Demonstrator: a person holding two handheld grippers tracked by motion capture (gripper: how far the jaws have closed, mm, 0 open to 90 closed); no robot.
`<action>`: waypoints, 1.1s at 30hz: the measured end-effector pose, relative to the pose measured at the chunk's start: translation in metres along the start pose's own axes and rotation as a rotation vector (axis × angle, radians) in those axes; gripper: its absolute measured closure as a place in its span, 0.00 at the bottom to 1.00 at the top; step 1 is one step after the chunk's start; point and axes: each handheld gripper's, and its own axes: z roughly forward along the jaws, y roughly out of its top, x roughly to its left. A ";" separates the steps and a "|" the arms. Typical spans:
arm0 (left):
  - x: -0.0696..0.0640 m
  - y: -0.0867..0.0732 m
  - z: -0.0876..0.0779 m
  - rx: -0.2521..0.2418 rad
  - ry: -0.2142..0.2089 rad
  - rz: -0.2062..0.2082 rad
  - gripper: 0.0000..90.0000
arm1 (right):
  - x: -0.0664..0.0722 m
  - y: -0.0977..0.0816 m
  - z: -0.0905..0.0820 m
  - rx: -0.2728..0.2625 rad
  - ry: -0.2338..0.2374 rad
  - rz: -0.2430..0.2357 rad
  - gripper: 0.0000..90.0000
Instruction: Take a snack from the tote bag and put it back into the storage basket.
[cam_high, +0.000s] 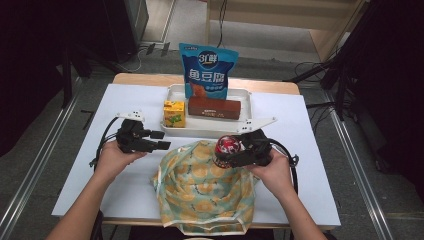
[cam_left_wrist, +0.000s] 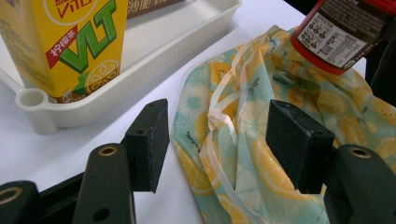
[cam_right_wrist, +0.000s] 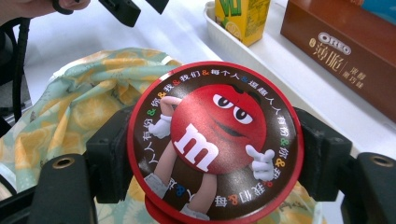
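Both grippers are black: the left gripper (cam_high: 165, 139) and the right gripper (cam_high: 220, 156) each carry a pale grey three-cornered plate on top and trail a black cable that loops beside the hand. Their jaws end in blocky, matt black pads (cam_left_wrist: 152, 140) with a slightly rough face, mounted on dark arms with round brass-coloured screw holes (cam_left_wrist: 108, 150). The person's forearms are bare, with no sleeves showing.
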 end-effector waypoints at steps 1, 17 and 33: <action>0.000 0.000 0.000 -0.001 -0.001 -0.001 0.44 | -0.001 0.001 -0.001 0.003 0.002 0.002 0.29; 0.000 0.000 0.000 0.002 0.001 -0.002 0.44 | -0.008 0.016 -0.009 -0.024 -0.012 -0.006 0.29; -0.001 -0.001 -0.001 0.002 0.000 0.001 0.44 | -0.015 0.022 -0.005 -0.014 -0.019 0.006 0.29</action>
